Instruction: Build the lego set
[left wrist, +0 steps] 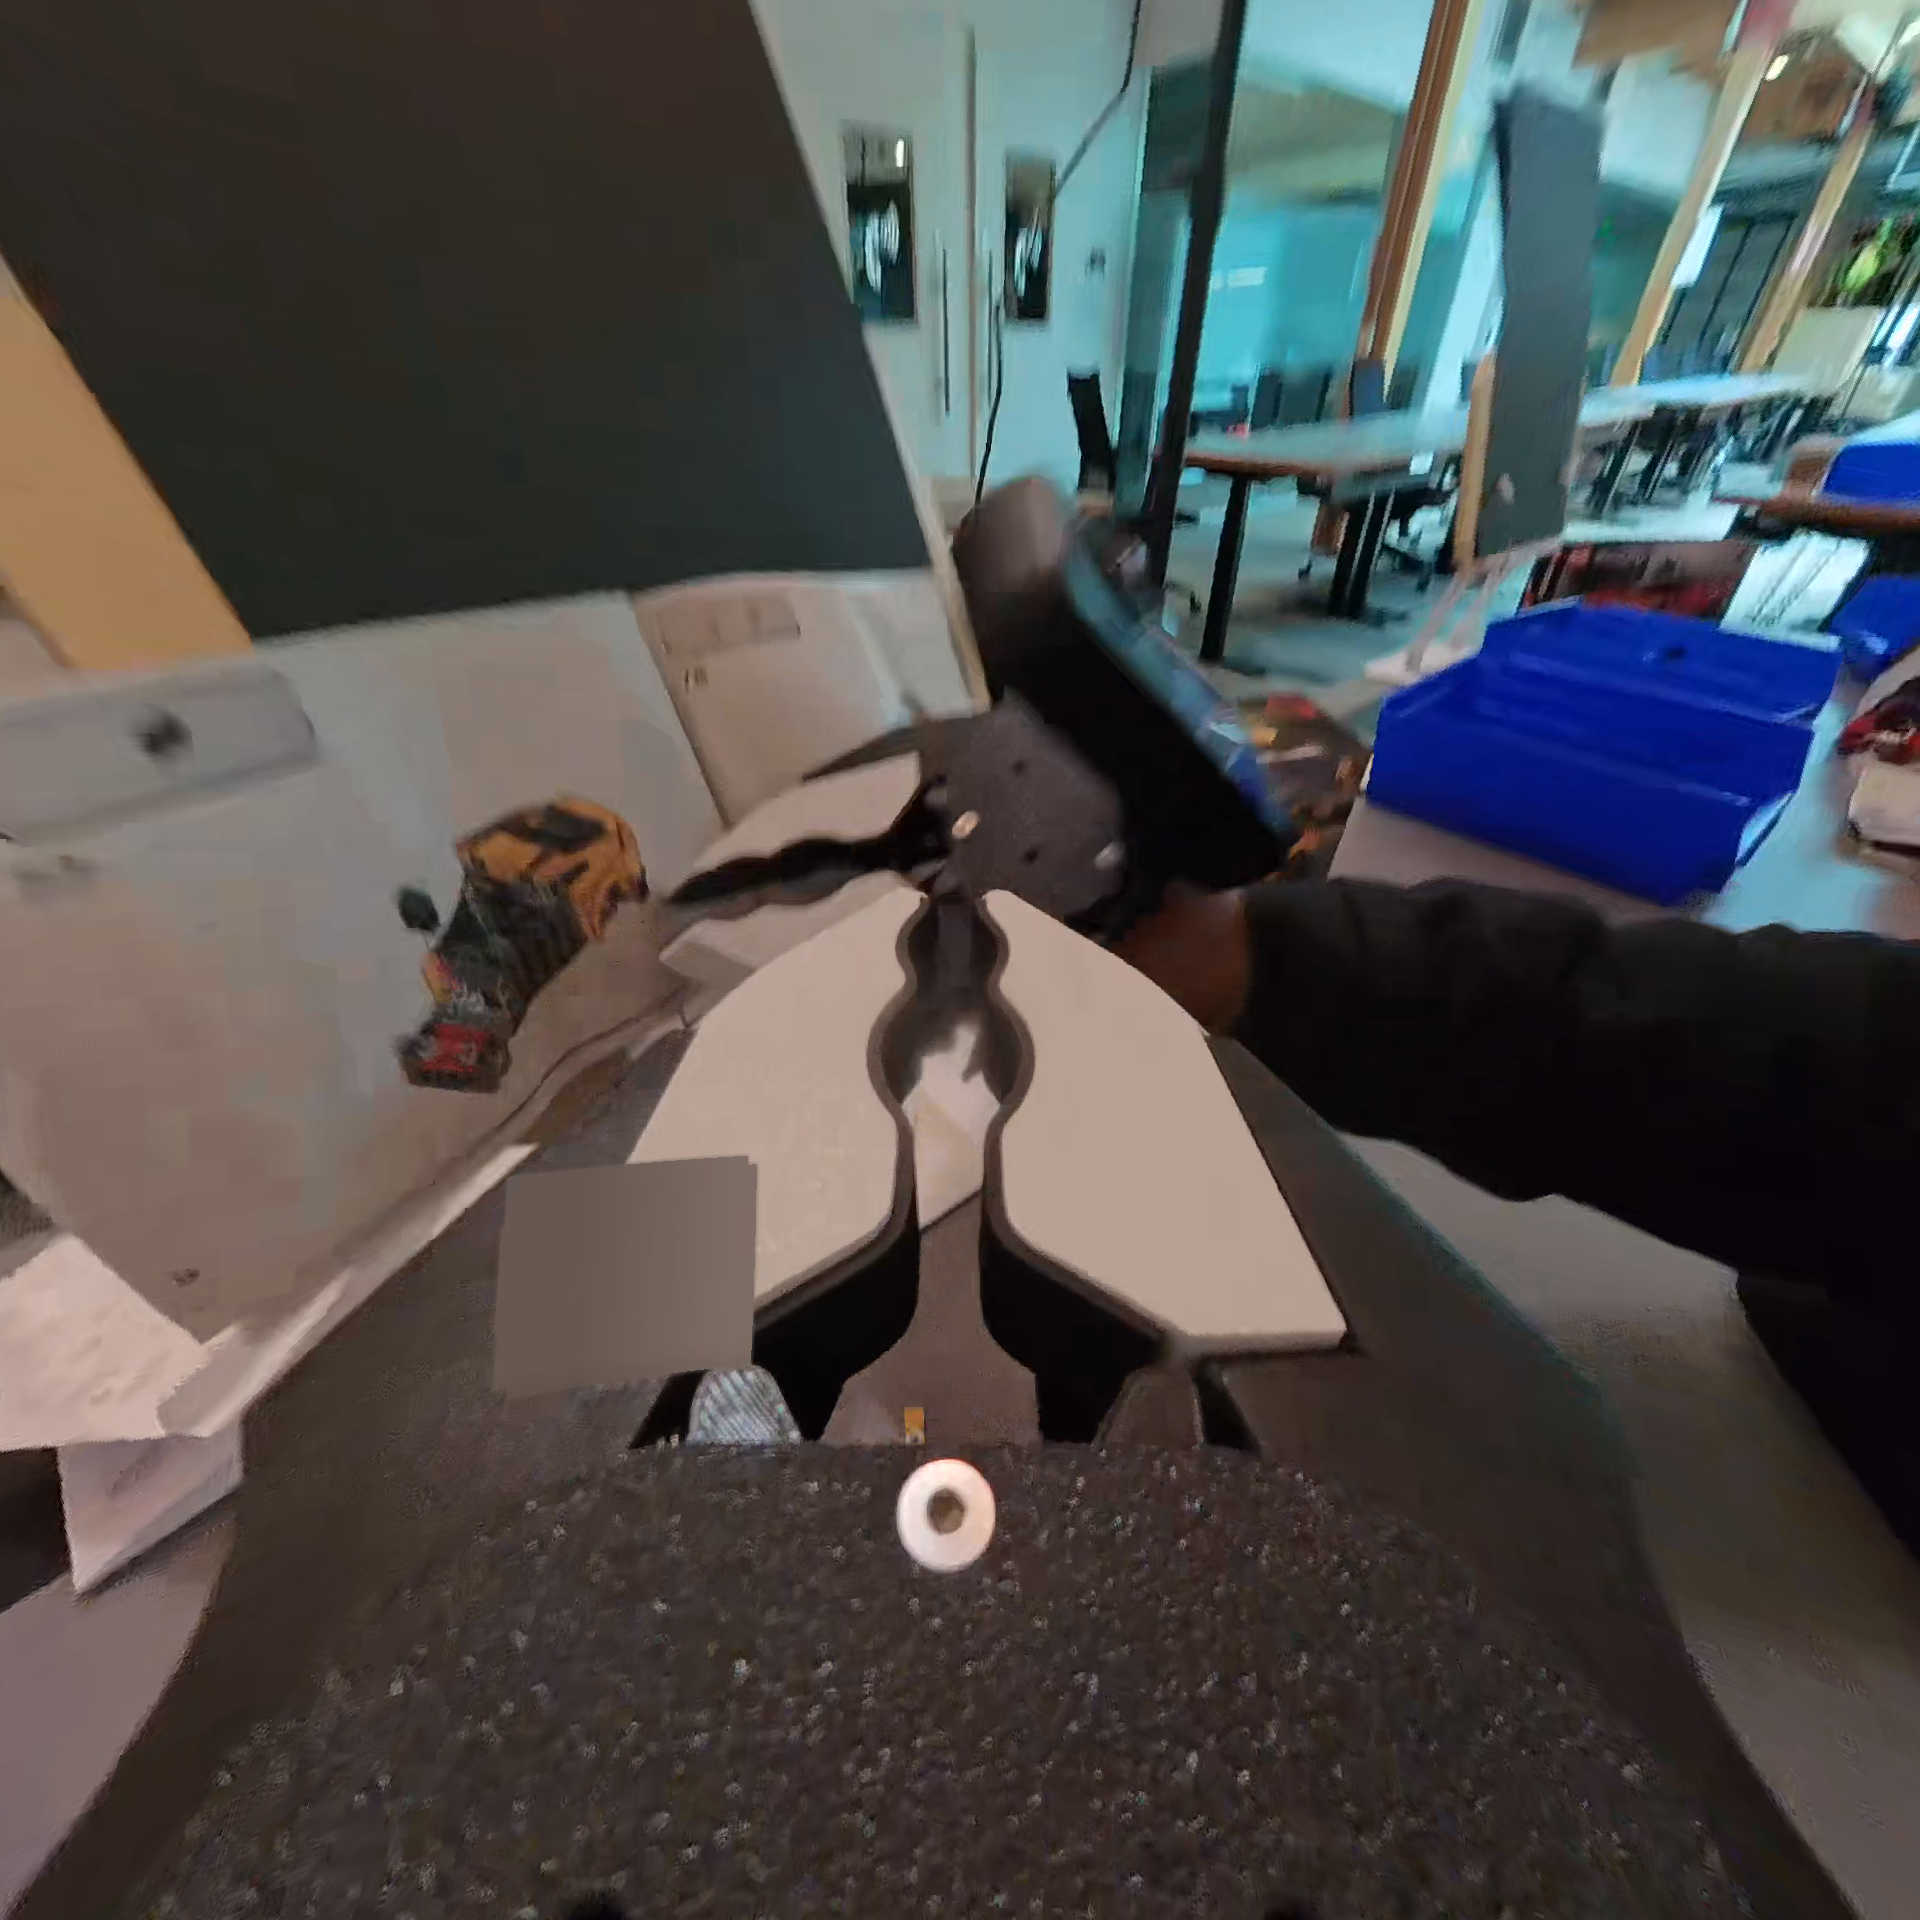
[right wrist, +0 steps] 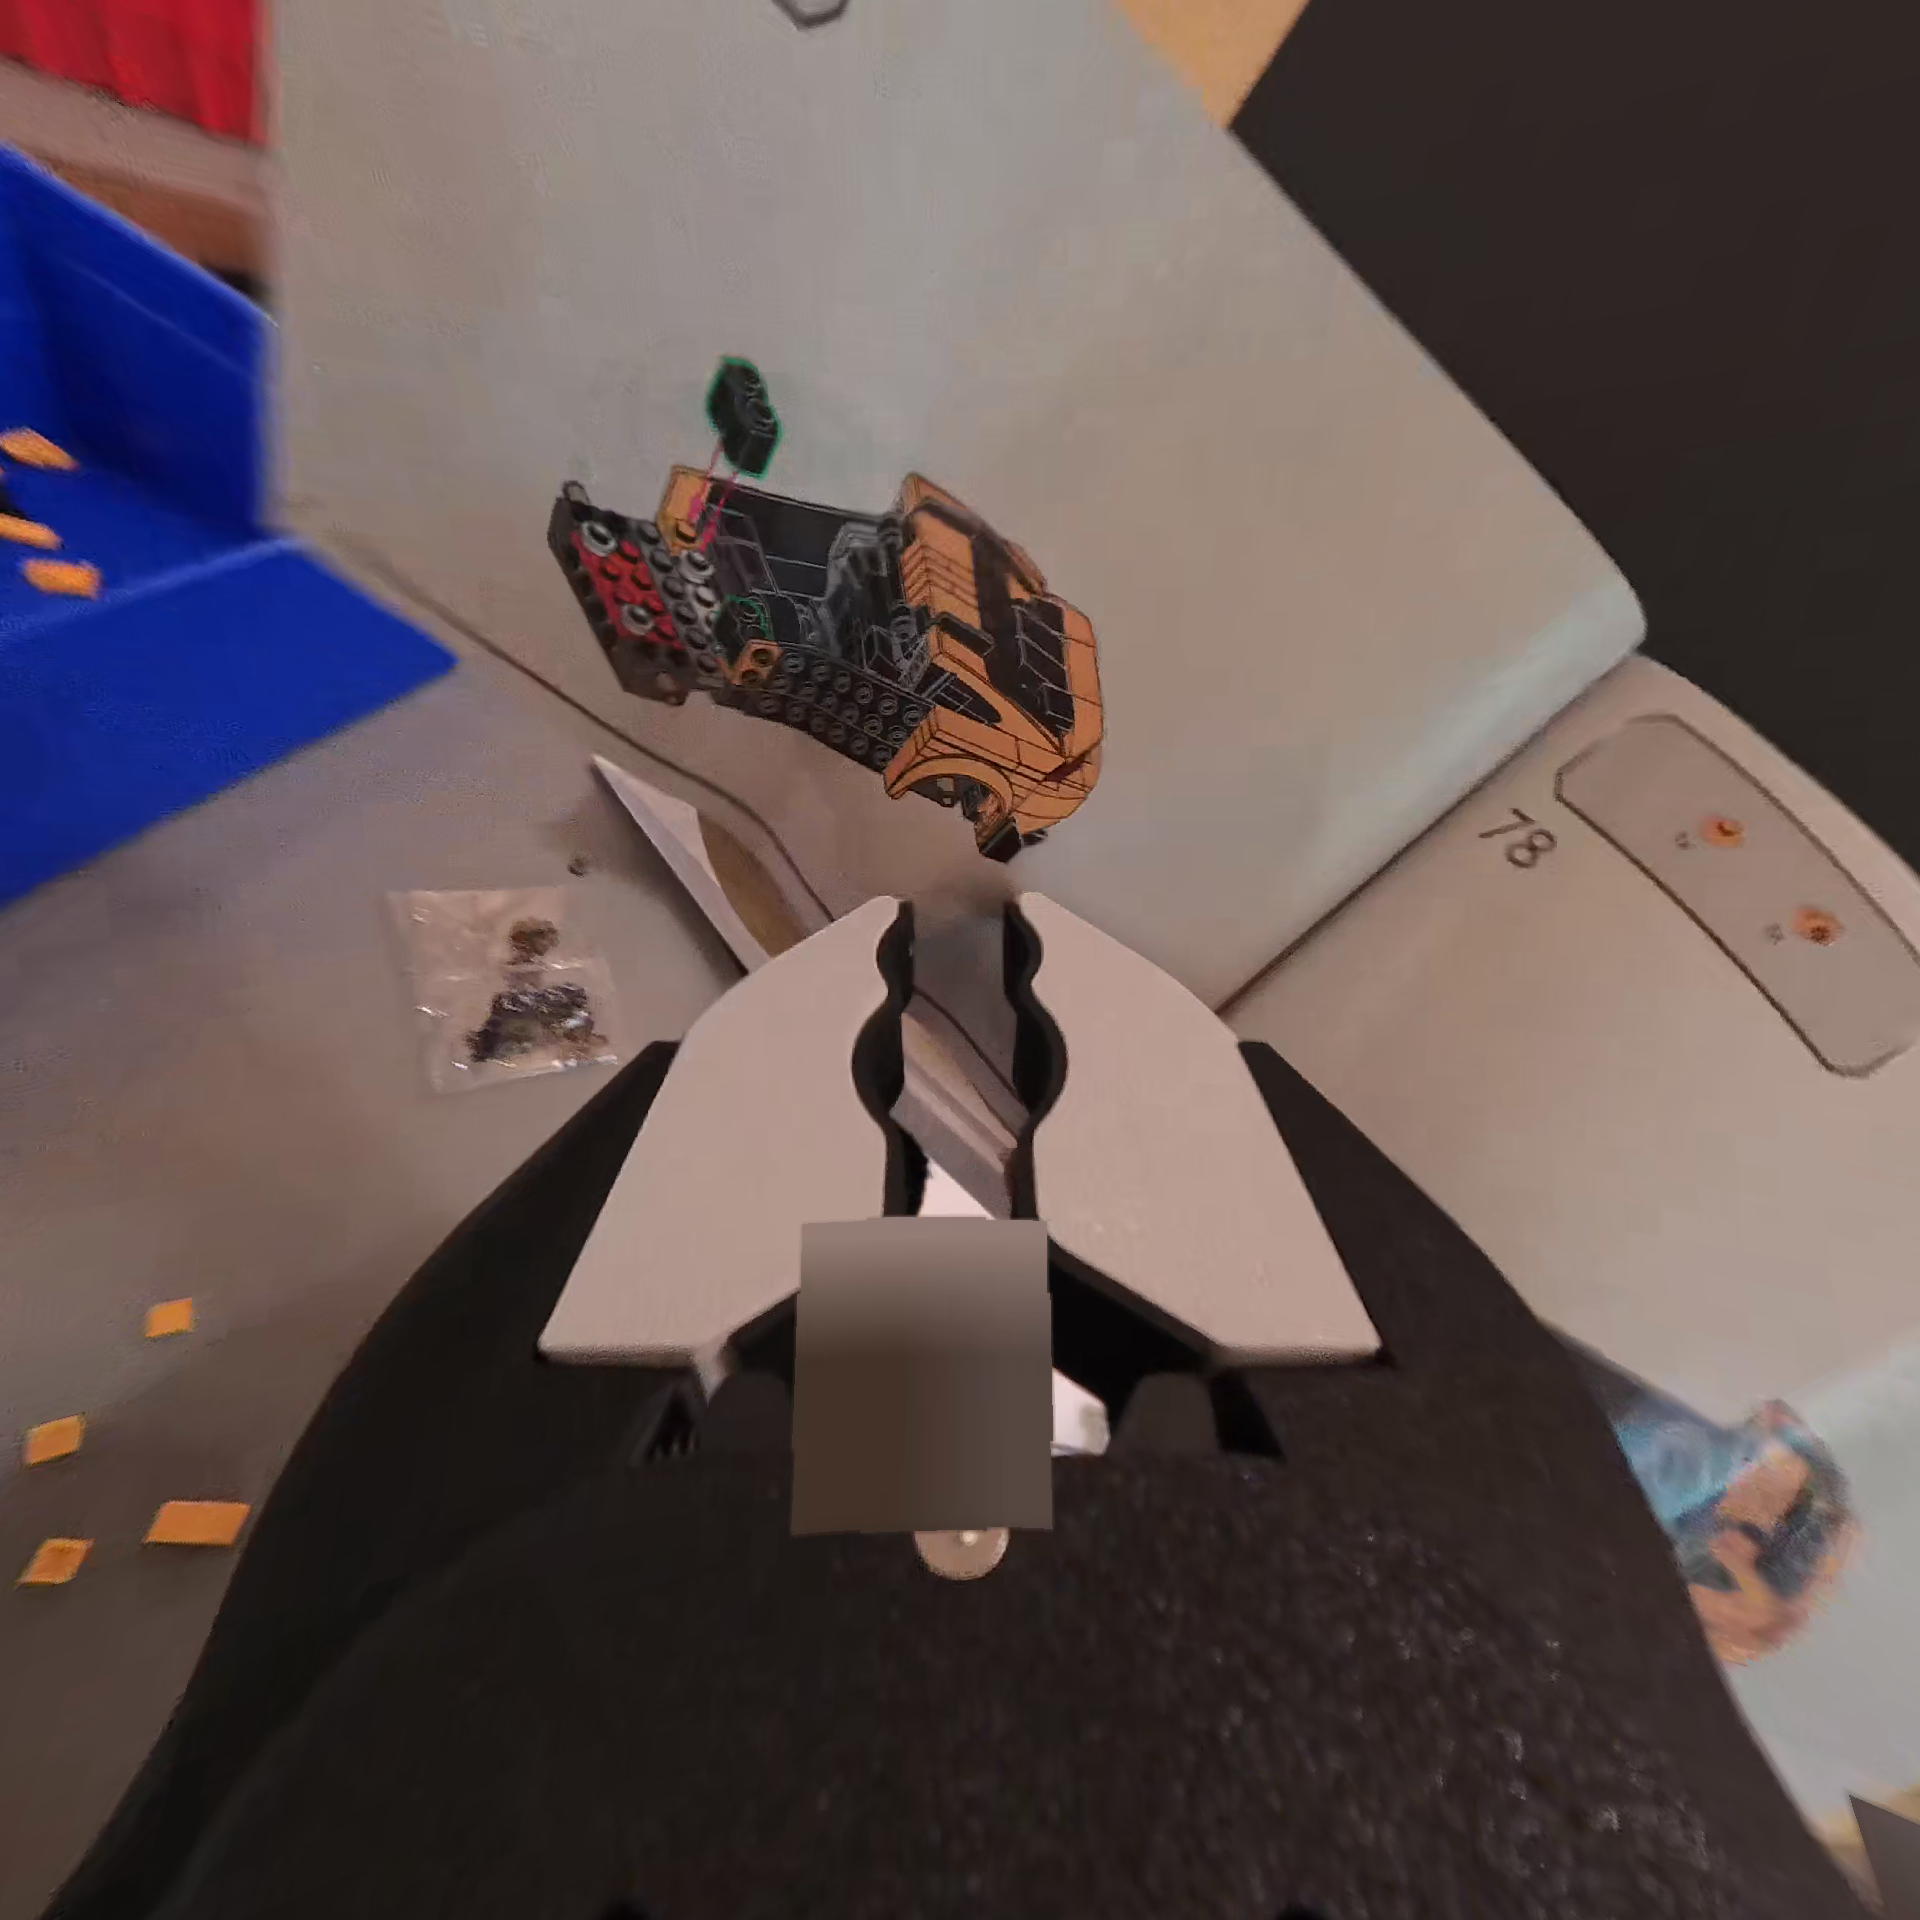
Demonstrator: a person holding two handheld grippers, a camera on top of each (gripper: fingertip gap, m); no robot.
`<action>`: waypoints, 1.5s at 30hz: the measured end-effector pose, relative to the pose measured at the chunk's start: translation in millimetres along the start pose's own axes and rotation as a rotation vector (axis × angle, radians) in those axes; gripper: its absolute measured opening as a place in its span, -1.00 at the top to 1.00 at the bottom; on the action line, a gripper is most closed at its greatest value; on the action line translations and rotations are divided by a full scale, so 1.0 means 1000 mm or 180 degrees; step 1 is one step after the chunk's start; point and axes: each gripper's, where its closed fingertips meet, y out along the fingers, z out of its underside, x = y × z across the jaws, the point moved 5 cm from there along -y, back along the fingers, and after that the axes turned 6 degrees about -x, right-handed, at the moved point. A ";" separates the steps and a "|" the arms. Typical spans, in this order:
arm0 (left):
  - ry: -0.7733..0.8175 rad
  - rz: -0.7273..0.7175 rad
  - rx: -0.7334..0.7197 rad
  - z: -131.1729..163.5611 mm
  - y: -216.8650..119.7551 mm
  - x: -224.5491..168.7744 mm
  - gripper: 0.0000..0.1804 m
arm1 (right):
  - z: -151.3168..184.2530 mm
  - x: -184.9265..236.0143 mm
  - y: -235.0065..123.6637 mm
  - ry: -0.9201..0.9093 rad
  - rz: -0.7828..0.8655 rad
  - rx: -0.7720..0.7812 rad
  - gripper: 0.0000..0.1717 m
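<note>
An open instruction booklet [right wrist: 1195, 436] lies on the grey table [right wrist: 208, 1091]. Its page shows a drawing of an orange and black brick car [right wrist: 831, 623]. My right gripper [right wrist: 958, 909] hovers over the booklet's near edge. Its white fingers [right wrist: 790, 1039] stand apart and touch nothing; page edges show through the gap. The left wrist view shows it [left wrist: 696, 891] from the side in a hand [left wrist: 1195, 956], a dark gap between its fingers. My left gripper [left wrist: 956, 899] is just behind it. Its fingertips [left wrist: 831, 1039] are narrowly apart with nothing between them. The car drawing [left wrist: 520, 894] is blurred at its left.
A blue bin [right wrist: 125, 582] stands left of the booklet; it also shows in the left wrist view [left wrist: 1590, 748]. A clear bag of small dark parts [right wrist: 509, 987] and several small orange pieces [right wrist: 197, 1522] lie on the table. A dark-sleeved arm [left wrist: 1558, 1039] crosses from the right.
</note>
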 end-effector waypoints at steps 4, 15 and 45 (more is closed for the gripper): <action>-0.0158 -0.0237 0.0628 0.049 0.044 0.044 0.82 | 0.008 -0.015 -0.018 0.0310 -0.0106 -0.0178 0.79; -0.0259 -0.0831 0.0817 0.073 0.023 0.082 0.75 | 0.011 -0.056 -0.059 -0.0081 0.0576 -0.0241 0.86; 0.0809 0.0917 0.0274 -0.020 0.093 -0.063 1.00 | 0.040 -0.045 -0.082 0.0438 0.0208 -0.0487 0.67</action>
